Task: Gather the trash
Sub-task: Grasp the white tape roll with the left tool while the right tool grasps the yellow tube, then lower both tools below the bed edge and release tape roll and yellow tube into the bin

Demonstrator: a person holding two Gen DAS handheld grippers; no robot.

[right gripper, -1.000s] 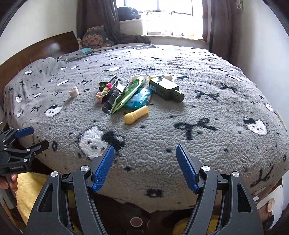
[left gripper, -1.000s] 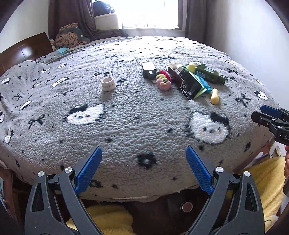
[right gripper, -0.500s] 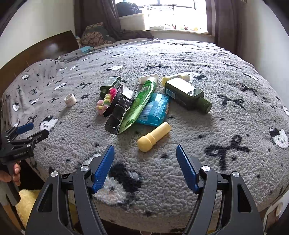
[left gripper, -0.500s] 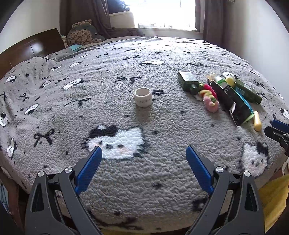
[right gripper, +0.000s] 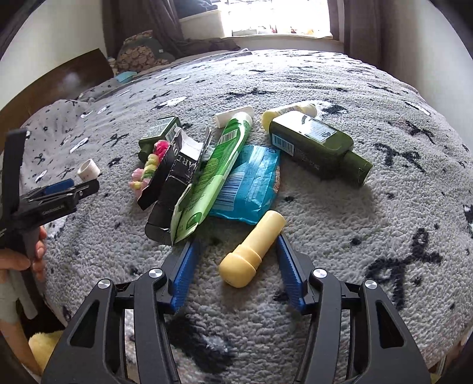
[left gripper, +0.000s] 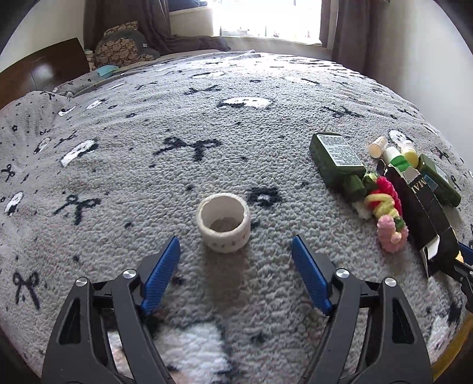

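A: Left tool (left gripper: 235, 255) state?
B: Jaws spread wide, nothing gripped. White tape roll (left gripper: 223, 222), hollow ring, stands on the nubbly grey bed blanket (left gripper: 183, 124) just ahead of the tips.
A: Right tool (right gripper: 238, 246)?
B: Also released. Pale yellow plastic bottle (right gripper: 252, 249) lies between its blue ribbed pads, untouched. Beyond the tips: black carton (right gripper: 174, 174) lettered "ARTON", green tube (right gripper: 217, 164), crinkled blue packet (right gripper: 251, 183), dark green bottle (right gripper: 317, 146).

Daylight is admitted through the blown-out window (left gripper: 266, 17); soft shadows are cast toward the camera, and edges are bent by fisheye distortion.
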